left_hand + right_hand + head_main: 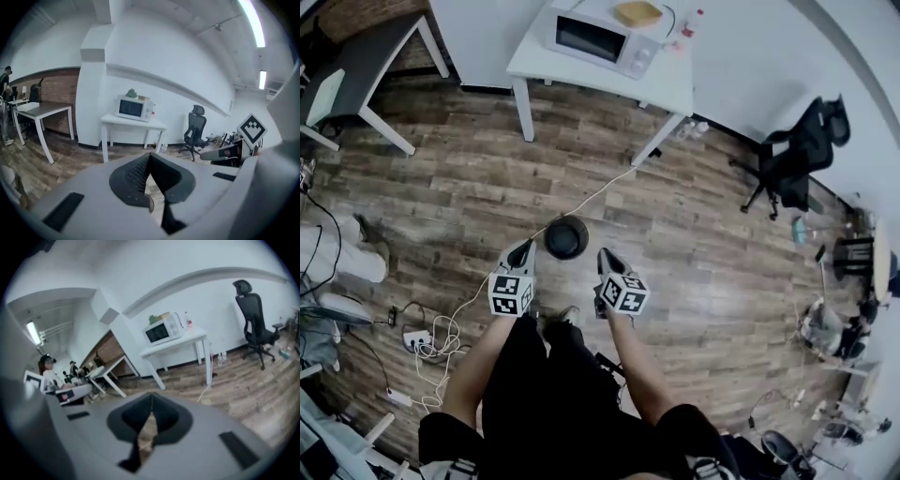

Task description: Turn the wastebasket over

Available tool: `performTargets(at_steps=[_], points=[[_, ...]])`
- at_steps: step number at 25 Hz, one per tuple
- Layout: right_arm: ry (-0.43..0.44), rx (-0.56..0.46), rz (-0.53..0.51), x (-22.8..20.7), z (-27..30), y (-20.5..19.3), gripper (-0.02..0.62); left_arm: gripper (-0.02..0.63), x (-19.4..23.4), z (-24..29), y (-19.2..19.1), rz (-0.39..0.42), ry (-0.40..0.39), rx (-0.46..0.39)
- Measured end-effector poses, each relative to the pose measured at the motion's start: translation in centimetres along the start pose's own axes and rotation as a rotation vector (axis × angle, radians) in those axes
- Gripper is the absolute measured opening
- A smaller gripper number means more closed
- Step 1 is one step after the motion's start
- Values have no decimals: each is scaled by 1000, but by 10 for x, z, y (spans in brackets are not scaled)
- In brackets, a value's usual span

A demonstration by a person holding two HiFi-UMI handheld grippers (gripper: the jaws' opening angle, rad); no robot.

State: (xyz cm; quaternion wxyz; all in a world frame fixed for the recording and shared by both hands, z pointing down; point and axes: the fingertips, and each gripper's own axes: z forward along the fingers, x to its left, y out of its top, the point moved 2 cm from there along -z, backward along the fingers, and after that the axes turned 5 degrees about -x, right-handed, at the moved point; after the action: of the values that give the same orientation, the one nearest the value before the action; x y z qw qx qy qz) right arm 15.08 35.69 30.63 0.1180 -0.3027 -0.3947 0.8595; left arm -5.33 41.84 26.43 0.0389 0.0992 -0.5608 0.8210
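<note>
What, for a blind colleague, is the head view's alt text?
Seen from above, a person holds the left gripper and right gripper, both shut, over a wood floor, a black wastebasket showing between their tips. Beyond, a microwave sits on a white table.

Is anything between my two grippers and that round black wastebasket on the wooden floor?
Nothing visible does. The round black wastebasket stands on the wooden floor just ahead of the left gripper and right gripper, both shut. A thin white cable lies flat beside its left edge.
</note>
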Motion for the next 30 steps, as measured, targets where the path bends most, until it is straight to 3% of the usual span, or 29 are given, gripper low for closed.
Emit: performTargets(at_steps=[7,11,18,30], points=[[21,-173,-113,81,-76,55,34,34,-26,-80,104,11,-61,-201],[33,-273,-151,125,-117,70,34,35,-39,-123,135,50,-91,-270],[75,-291,-174,171,-149,53,34,35,-43,-161,135,106,-104,-317],[96,-309,-237,186,-159,51,32,35,-55,-166,130,99,-138,-305]])
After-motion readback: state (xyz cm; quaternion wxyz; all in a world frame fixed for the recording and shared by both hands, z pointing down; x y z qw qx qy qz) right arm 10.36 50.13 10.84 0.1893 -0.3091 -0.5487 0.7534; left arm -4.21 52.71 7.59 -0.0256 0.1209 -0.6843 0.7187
